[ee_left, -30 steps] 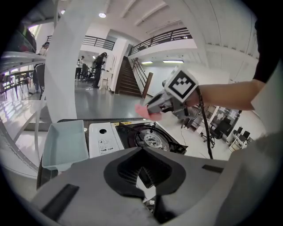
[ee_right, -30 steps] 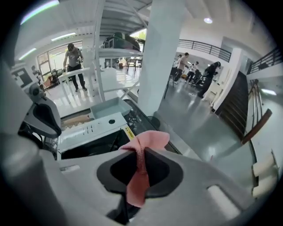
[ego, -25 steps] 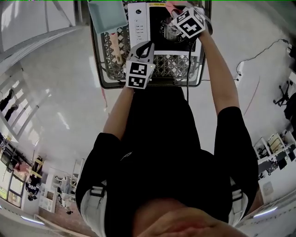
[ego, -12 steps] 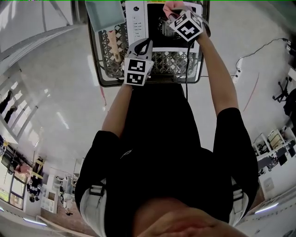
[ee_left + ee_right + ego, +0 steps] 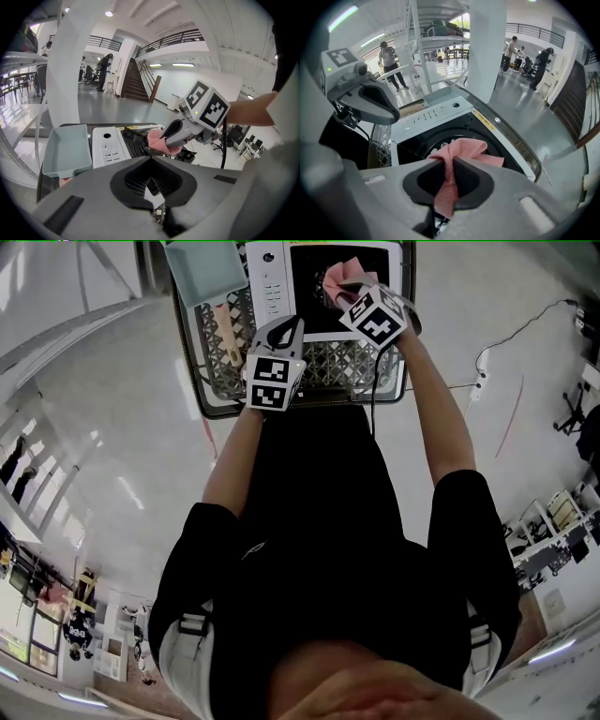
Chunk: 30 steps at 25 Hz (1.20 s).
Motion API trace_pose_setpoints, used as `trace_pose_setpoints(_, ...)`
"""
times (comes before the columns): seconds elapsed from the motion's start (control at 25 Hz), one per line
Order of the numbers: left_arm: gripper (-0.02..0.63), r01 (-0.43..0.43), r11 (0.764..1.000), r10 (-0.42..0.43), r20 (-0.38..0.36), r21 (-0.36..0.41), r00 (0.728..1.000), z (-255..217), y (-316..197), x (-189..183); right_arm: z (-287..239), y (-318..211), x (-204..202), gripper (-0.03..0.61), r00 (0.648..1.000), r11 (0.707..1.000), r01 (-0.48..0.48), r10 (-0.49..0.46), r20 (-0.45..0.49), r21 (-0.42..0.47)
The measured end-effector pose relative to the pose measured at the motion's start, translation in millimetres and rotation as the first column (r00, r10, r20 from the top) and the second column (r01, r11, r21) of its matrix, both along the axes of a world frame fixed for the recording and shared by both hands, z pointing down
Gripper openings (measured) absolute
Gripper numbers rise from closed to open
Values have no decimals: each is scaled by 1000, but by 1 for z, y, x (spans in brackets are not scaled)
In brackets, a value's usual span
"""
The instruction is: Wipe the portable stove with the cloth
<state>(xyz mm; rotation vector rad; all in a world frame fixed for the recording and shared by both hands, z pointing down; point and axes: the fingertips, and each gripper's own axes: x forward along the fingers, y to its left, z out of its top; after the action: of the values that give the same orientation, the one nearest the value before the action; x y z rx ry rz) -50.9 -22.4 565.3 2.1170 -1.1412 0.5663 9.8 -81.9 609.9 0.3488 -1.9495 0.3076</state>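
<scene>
The right gripper (image 5: 451, 161) has its jaws pressed on the pink cloth (image 5: 465, 146). A narrow fold of it runs between the two pads, and the rest spreads out beyond the tips over the dark round burner (image 5: 423, 143) of the portable stove (image 5: 272, 277). The left gripper (image 5: 151, 159) has its jaws closed together with nothing between them. It hangs over the near edge of the stove and touches nothing.

The head view alone shows that the stove sits on a black mesh crate (image 5: 347, 367), with a pale blue tray (image 5: 202, 273) just beside it on the left. The left gripper view shows the right gripper from the side, tilted down, with the cloth bunched on the burner. Only the right gripper view shows the fold in the pinch and the white control panel (image 5: 424, 117) on the stove's left.
</scene>
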Motion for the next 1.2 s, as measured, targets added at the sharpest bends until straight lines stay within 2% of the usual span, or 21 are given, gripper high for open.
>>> trace_pose_setpoints(0.76, 0, -51, 999, 51, -15, 10, 999, -6, 12, 5, 5, 90, 7, 38, 996, 996, -86, 86, -11, -14)
trace_pose_setpoints(1.2, 0, -96, 995, 96, -23, 22, 995, -13, 19, 7, 6, 113, 4, 38, 978, 978, -207, 207, 21, -7)
